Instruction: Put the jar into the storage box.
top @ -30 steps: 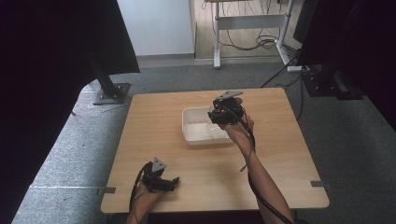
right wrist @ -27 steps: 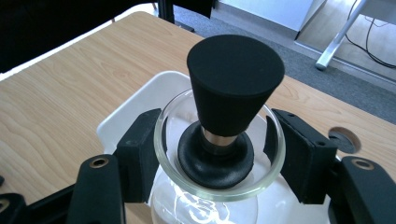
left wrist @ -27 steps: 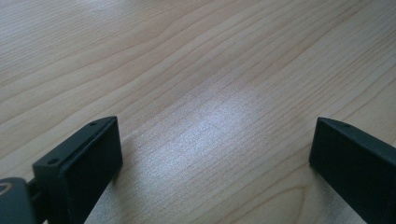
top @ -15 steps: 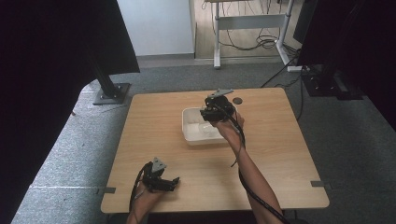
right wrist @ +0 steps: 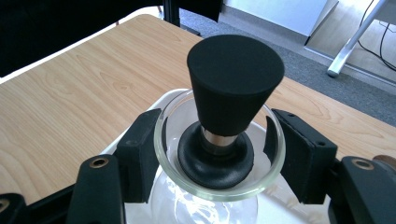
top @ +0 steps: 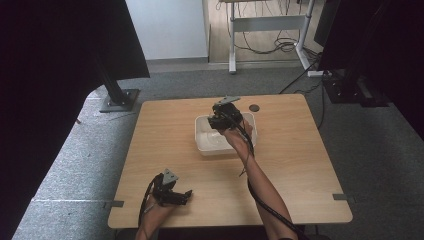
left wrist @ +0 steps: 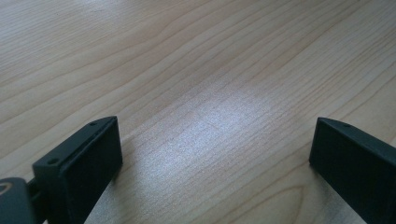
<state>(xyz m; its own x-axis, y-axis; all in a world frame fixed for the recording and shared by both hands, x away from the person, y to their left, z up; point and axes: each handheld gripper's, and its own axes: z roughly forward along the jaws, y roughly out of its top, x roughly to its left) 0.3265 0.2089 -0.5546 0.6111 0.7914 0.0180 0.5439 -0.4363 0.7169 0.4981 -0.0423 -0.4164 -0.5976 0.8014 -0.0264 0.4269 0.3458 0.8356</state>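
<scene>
Right gripper (right wrist: 215, 140) clamped around one glass vessel (right wrist: 219, 186) over one white tray (top: 206, 145); left gripper (top: 182, 196) wide apart.

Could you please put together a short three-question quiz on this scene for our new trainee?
1. True or false: the left hand-held gripper grips a cup.
2. What sits in the mouth of the glass vessel between the right hand-held gripper's jaws? A) black stopper B) spoon C) cloth
3. Over which container on the table is the vessel held?

Key: 1. False; its jaws stand apart over bare wood. 2. A, the black stopper. 3. The white tub.
</scene>
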